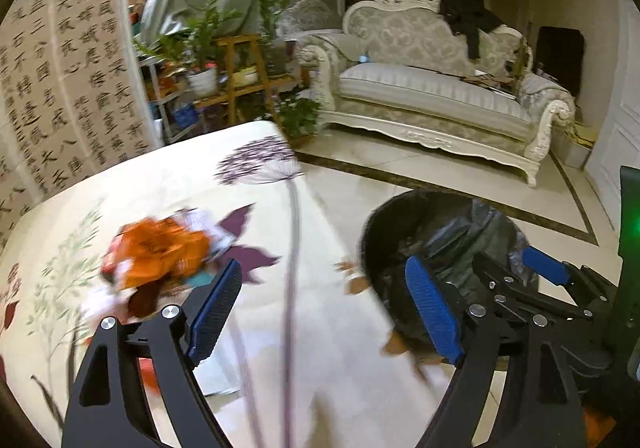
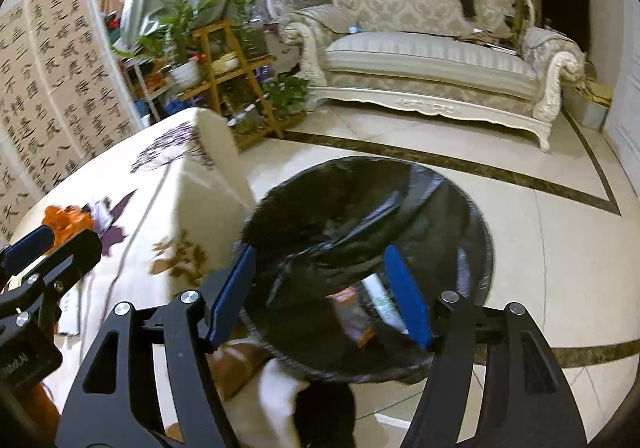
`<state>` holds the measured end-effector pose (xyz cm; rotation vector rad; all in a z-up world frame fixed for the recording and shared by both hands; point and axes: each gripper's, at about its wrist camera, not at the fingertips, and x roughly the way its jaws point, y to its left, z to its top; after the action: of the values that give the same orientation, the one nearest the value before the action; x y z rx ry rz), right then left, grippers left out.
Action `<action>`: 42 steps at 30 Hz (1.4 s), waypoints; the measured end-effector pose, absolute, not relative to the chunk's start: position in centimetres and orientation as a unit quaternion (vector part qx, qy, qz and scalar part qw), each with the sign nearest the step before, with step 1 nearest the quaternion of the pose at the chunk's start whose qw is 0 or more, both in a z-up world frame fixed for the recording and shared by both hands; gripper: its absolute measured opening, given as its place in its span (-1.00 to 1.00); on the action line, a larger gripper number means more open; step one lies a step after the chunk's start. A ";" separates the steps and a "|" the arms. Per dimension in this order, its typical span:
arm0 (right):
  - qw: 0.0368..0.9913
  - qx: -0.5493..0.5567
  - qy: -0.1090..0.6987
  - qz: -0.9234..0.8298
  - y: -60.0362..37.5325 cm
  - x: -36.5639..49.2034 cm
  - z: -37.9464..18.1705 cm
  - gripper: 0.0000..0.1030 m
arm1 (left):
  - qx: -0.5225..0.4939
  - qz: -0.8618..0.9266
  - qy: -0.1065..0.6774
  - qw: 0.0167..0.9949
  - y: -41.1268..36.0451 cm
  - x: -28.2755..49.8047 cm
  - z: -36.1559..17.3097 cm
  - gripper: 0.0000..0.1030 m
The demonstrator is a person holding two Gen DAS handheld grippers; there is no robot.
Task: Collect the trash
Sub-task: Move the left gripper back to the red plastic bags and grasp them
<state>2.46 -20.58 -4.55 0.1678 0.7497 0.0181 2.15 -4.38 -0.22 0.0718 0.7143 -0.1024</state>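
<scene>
Left gripper [image 1: 324, 312] hangs over the table [image 1: 168, 184] w/ jaws spread wide, nothing between the pads; right gripper [image 2: 322, 294] is likewise spread and empty, poised over the bin [image 2: 460, 208]. Task's trash [image 1: 160, 252], an orange crumpled wrapper pile w/ white bits, sits on the cloth just ahead and to the left of the left gripper, close by its left pad but not inside the jaws. Bin w/ black liner stands on the floor to the left gripper's right, beside the table edge; from the right wrist view some packets [image 2: 354, 314] show at the bottom of it, directly under that gripper. Step in hand, prob.: left gripper goes for the orange pile. To do it well: swing left so the pile sits between both pads, not off one side; come down low enough to catch the bulk, since crumpled foil likely springs and loose white scraps may slip out. Close firm, lift clear of the cloth so it doesn't drag, then carry right over the bin rim before letting go. Right gripper should prob. clear off the bin mouth to avoid a clash. Pics are motion-blurred, so exact pile edges are unclear.
</scene>
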 end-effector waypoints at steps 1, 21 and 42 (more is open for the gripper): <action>0.927 0.078 0.366 0.017 -19.8 2.3 -4.5 0.27 | 0.033 -0.044 0.349 0.936 -3.8 2.0 -0.2 0.58; 0.916 0.032 0.384 0.110 -9.1 0.9 -4.1 0.28 | -0.024 0.063 0.368 0.927 8.1 -1.1 -2.6 0.62; 0.909 0.010 0.396 0.127 -6.3 1.1 -4.3 0.28 | -0.028 0.021 0.394 0.918 9.1 -0.7 -4.3 0.32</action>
<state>1.07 -6.35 -4.28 0.0216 0.8164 0.2626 -0.74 9.11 -4.26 -0.0570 0.8110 0.0429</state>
